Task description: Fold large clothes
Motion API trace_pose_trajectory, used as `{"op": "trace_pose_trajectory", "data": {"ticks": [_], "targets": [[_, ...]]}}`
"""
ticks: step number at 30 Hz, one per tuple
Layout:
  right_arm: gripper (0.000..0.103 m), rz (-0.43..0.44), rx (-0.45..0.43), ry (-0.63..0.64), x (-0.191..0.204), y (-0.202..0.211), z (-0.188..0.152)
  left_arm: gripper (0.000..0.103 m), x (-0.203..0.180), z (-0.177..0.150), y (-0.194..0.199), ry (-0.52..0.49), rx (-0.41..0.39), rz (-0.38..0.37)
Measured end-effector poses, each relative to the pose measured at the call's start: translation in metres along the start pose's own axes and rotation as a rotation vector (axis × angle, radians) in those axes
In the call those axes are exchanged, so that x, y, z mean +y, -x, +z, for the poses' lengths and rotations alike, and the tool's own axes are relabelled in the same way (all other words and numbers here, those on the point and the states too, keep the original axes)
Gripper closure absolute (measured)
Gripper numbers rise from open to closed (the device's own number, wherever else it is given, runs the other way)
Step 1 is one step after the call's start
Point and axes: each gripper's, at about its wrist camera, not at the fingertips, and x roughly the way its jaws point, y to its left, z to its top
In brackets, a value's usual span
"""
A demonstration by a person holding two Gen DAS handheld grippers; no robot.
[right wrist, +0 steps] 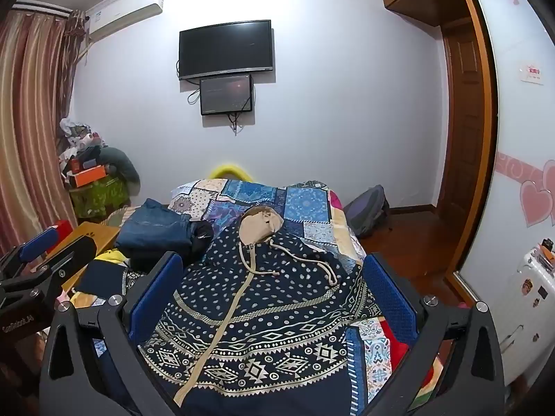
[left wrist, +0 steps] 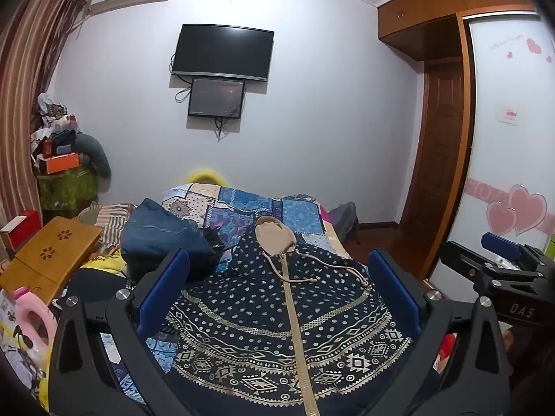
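Navy fabric with beige print identifies the task garment, a hoodie [left wrist: 277, 312], which lies face up on the bed [left wrist: 242, 204] with its zip [left wrist: 295, 319] closed and running toward the near edge. The beige-lined hood [left wrist: 274, 237] points to the far edge, and the two drawcords [left wrist: 333, 270] trail loose over the chest toward the right side of the bed. Folded jeans [left wrist: 156, 232] sit near the left edge, just beside the garment's left shoulder. The left gripper [left wrist: 277, 298] hovers above the lower body of the hoodie with its jaws spread wide and nothing between them. The right gripper [right wrist: 267, 298] hangs over the same area, jaws likewise wide and empty; neither appears to touch the cloth. Judgement: the garment is spread but no fold is visible, so the task stands at its first step, with sleeves and sides not yet turned in. The sleeves are largely hidden at the garment's sides, so their lie cannot be told. The next move probably calls for each gripper to go down to a side edge or sleeve, close on a single layer of cloth, and carry it inward toward the zip line. Risk: the loose drawcords may get trapped under a fold.
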Motion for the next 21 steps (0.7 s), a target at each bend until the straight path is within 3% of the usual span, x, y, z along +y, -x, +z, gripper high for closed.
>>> {"op": "trace_pose_trajectory", "data": {"ticks": [9,21], "targets": [[0.000,0.015,0.011,0.008,0.005,-0.004,-0.001,0.000,0.012,0.002,0.013,0.020,-0.014,-0.012],[0.000,0.021,0.012,0.009,0.005,-0.005,-0.002,0.000,0.003,-0.003,-0.003,0.003,0.012,0.015]]}}
